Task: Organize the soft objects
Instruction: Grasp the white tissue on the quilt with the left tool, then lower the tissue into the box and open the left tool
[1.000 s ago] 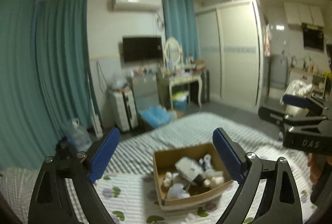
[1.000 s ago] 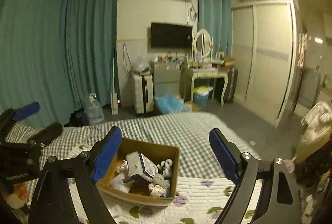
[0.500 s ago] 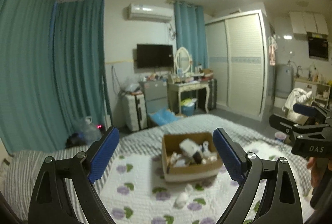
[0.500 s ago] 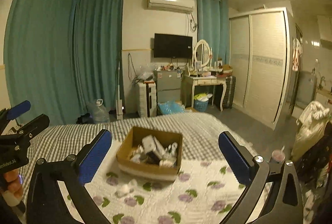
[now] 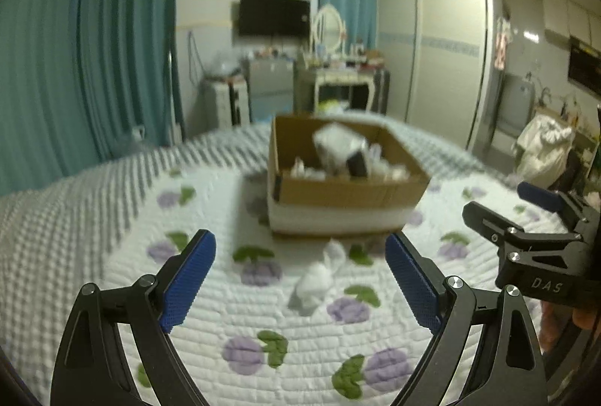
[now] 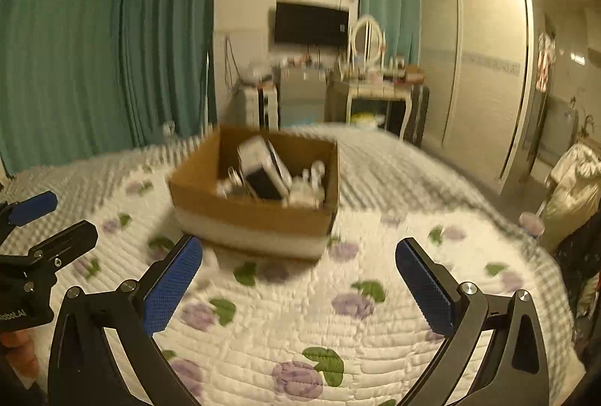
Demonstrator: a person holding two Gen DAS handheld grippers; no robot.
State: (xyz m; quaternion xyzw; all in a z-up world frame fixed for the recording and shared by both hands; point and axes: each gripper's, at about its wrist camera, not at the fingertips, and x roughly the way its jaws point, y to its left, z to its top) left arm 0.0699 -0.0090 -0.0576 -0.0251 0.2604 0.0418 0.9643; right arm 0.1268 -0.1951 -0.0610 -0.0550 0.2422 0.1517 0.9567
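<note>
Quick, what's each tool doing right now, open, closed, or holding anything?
Left tool: open, holding nothing, above the quilt.
Right tool: open, holding nothing.

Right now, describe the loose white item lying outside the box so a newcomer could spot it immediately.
Start at the bed's quilt, white with purple flowers, and find the open cardboard box on it. Just in front of the box's near wall lies a small crumpled white soft object, in line with the open left gripper. It alone lies on the quilt; the other white things sit inside the box.
</note>
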